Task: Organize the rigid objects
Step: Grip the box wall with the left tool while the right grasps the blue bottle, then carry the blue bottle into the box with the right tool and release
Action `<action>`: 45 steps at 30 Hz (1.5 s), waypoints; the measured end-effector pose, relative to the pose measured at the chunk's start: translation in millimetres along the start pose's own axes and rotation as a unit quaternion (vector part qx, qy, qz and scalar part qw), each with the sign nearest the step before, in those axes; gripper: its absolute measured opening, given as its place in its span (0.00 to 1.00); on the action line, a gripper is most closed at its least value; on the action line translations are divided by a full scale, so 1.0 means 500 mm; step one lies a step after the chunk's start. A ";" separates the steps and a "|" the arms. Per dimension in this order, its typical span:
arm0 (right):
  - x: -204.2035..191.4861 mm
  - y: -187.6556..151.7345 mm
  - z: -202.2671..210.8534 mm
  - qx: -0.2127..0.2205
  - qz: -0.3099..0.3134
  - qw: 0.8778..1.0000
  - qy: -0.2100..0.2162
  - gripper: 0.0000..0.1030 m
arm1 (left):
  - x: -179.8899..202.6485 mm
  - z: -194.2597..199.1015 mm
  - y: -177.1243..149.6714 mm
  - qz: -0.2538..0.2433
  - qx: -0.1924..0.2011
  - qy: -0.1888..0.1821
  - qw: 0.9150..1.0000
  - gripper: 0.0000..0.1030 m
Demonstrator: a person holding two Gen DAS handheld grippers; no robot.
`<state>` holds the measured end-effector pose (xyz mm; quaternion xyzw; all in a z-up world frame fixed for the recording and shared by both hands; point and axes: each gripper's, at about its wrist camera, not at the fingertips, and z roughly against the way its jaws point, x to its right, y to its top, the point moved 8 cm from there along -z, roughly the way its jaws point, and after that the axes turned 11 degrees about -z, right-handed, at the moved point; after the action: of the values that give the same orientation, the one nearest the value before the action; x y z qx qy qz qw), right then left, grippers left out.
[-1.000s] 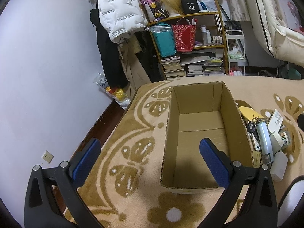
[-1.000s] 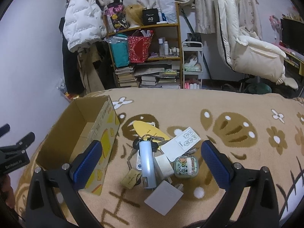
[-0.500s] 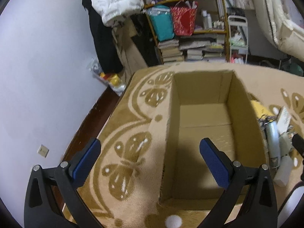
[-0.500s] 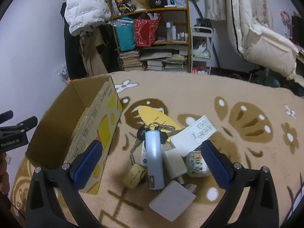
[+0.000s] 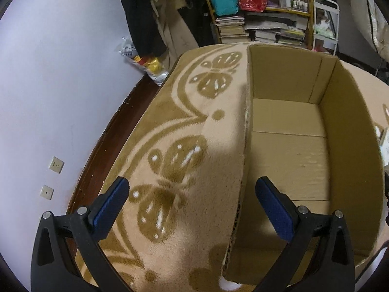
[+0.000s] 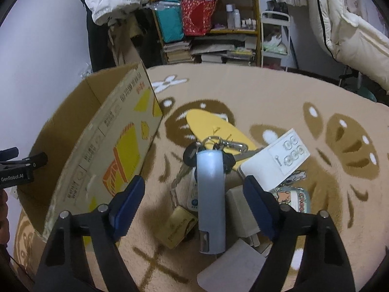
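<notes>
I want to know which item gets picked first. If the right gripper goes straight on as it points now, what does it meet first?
Most likely the grey-blue cylinder, which lies lengthwise between the open fingers of the right gripper, on top of the pile. Depth is unclear.

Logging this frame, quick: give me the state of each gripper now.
Left gripper: open, holding nothing, straddling the cardboard box wall.
Right gripper: open, holding nothing, its fingers either side of the grey-blue cylinder.
</notes>
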<state>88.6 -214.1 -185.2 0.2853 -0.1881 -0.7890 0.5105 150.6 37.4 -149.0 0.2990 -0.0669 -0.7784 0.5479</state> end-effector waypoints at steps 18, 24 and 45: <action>0.019 -0.002 -0.029 -0.019 -0.017 1.000 0.006 0.39 | 0.028 -0.037 -0.005 -0.020 -0.013 -0.004 1.000 0.85; 0.028 -0.005 -0.038 -0.026 -0.036 0.999 0.004 0.39 | 0.049 -0.044 -0.015 -0.004 -0.024 -0.077 0.997 0.42; 0.016 0.063 0.052 0.091 -0.043 0.995 -0.023 0.27 | 0.065 -0.045 -0.025 -0.006 -0.025 -0.092 0.995 0.16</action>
<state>91.4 -234.1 -149.0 0.3197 -0.2586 -0.7962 0.4439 145.6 18.5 -185.4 0.2127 -0.0963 -0.8072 0.5422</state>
